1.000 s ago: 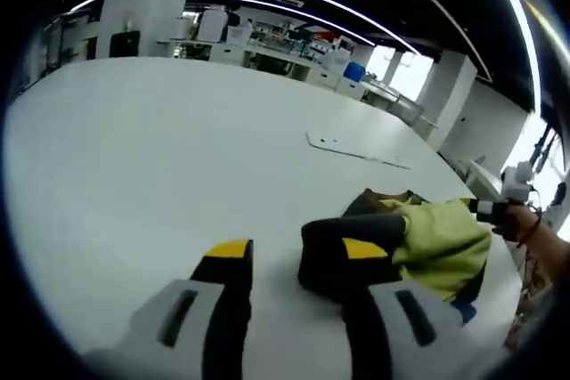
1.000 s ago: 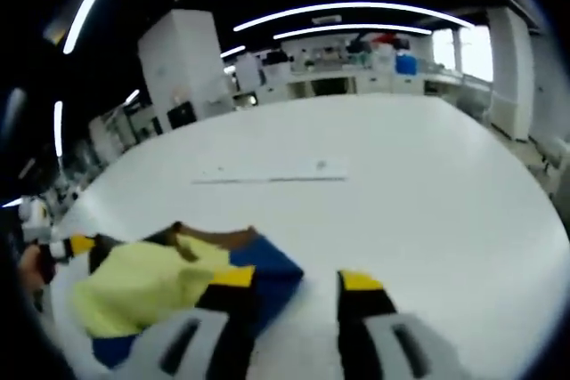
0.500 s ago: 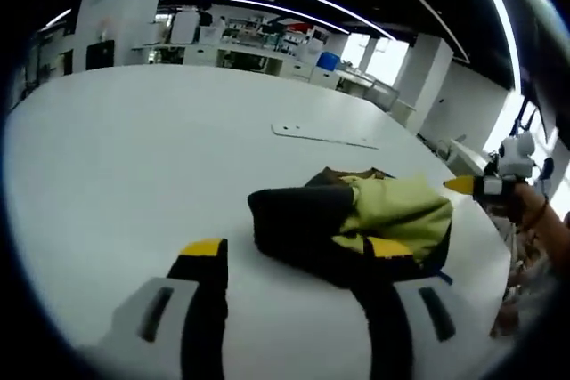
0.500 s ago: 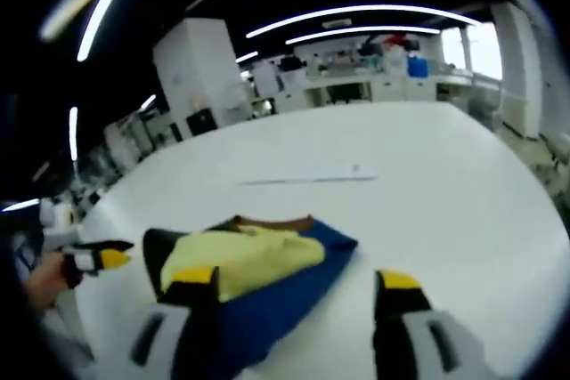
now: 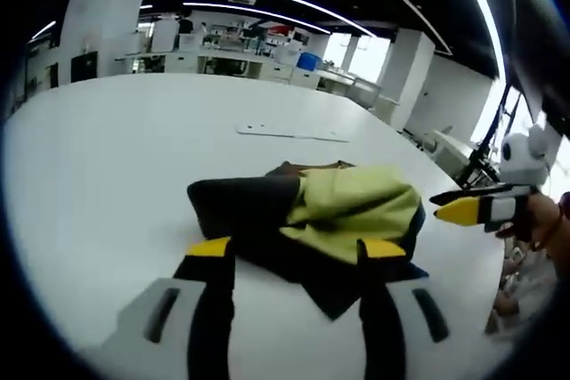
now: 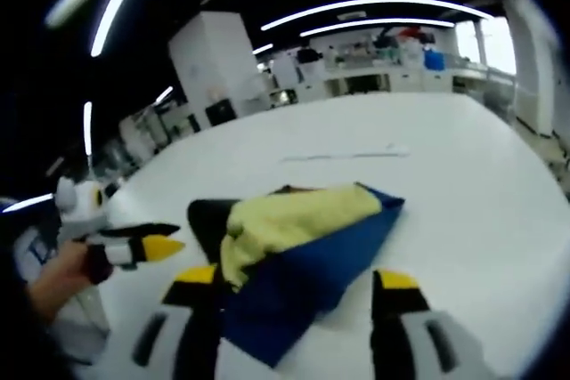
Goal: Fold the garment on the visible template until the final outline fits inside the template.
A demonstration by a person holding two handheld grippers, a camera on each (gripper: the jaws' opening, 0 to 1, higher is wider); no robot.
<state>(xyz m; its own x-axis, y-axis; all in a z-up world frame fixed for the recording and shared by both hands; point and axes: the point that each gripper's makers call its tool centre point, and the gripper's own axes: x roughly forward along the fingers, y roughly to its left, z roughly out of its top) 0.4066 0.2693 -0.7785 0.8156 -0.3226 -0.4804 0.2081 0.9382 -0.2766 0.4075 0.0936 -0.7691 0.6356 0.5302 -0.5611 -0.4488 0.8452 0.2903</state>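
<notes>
Left gripper view: the left gripper [image 5: 289,260] hangs low over the white table [image 5: 107,149] with its jaws spread wide and nothing between them. The garment [image 5: 307,215], a bunched heap of black, yellow-green and blue cloth, lies just past the jaw tips and spans the gap between them, its near black edge reaching down toward the right jaw. Off to the right of the jaws the right gripper [image 5: 476,209] comes in, yellow-tipped and held in a hand [image 5: 543,224]. Far beyond the jaws a thin flat strip [image 5: 289,134] lies on the table; whether it belongs to the template cannot be told.

Right gripper view: the right gripper [image 6: 294,287] also stands with jaws spread and empty. The garment [image 6: 303,242] sits between and just ahead of them, its blue layer pointing toward the gap and the yellow-green part lying on top. To the left of the jaws the left gripper [image 6: 142,246] shows, in a hand [image 6: 58,278].

The heap looks far from a flat fold. A clean next step would likely be for each gripper to pinch one free edge on its own side, then draw the cloth apart and flat before any crease is made. Grabbing several layers at once risks dragging the whole bundle.
</notes>
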